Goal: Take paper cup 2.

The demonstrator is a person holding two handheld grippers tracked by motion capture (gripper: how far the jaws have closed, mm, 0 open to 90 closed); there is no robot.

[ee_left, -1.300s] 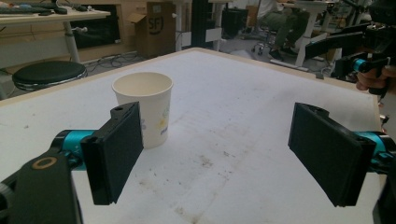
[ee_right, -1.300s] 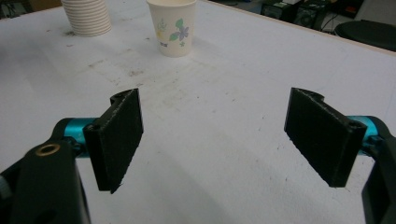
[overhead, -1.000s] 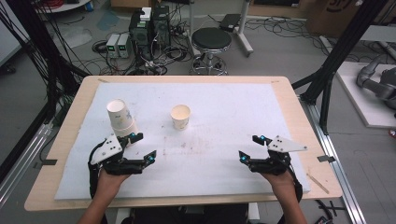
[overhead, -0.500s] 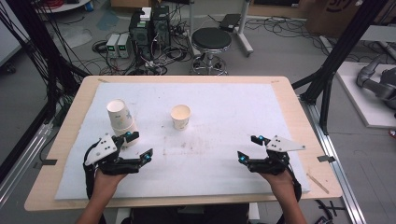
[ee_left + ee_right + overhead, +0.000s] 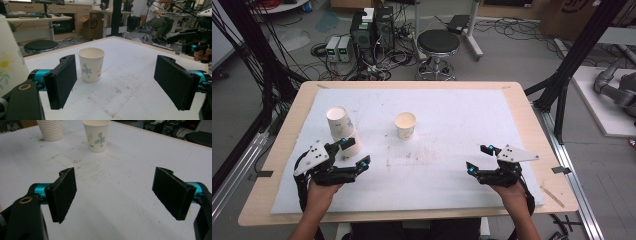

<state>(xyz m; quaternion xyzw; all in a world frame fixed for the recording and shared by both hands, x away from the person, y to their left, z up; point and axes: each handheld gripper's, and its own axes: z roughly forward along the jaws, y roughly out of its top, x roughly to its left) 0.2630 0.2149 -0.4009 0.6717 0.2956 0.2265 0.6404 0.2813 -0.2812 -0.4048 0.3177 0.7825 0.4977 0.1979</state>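
Your left claw (image 5: pixel 353 152) sits at the near-left of the white-covered wooden counter (image 5: pixel 452 107), jaws spread wide w/ nothing between them. It's just beside the upside-down stack of white paper cups w/ flower print (image 5: pixel 342 130), which rises right at its far side; in the left gripper view the stack (image 5: pixel 10 60) fills the left edge. The single upright white paper cup w/ flower print (image 5: pixel 405 125) stands mid-counter, apart from the stack; seen along the left jaws, that cup (image 5: pixel 91 64) is ahead, close to the left jaw but not touching. Your right claw (image 5: pixel 478 159) rests near-right, also released & empty, well apart from both. In the right gripper view the single cup (image 5: pixel 96 135) & stack (image 5: pixel 50 130) are far ahead.
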